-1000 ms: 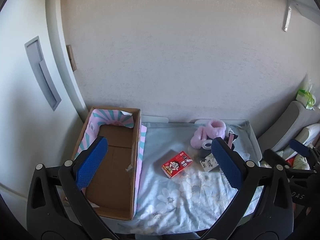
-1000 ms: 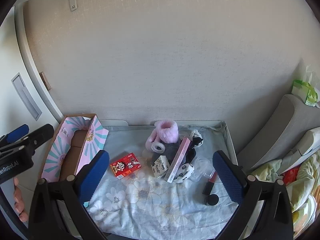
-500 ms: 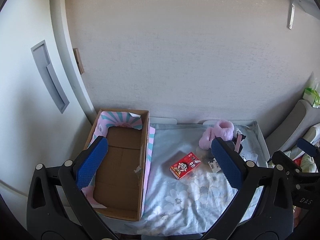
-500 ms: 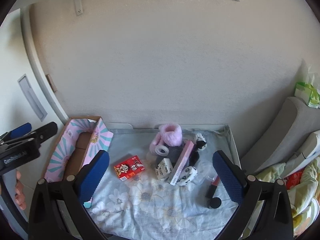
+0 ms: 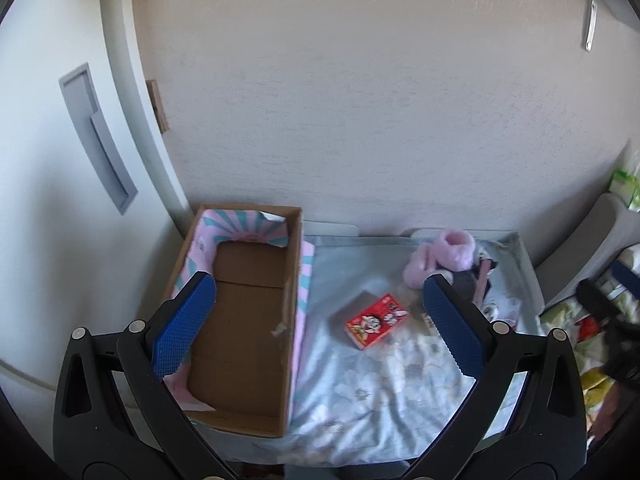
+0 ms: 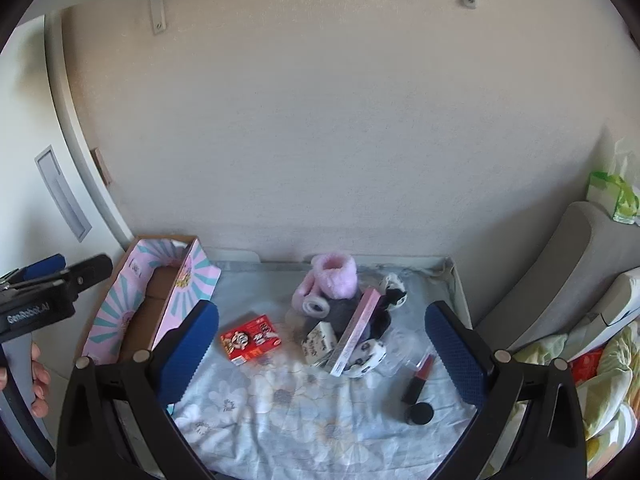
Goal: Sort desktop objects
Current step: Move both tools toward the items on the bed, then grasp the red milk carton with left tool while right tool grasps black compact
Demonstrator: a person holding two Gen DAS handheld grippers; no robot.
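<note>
A floral cloth covered the tabletop, where an empty cardboard box lined its left edge, suggesting sorting had barely begun. Pink fuzzy slippers topped a pile toward the back right, a red snack box lay mid-table, a lipstick near the right edge. The left hand-held gripper and right hand-held gripper hovered with jaws spread, holding nothing.

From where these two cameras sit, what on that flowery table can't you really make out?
- Dark grey thing in the pile, right wrist view: covered by the pink fluffy slipper and long pink box.
- Print on the red box, left wrist view: too small.
- Cardboard box near corner, left wrist view: behind the left gripper finger.
</note>
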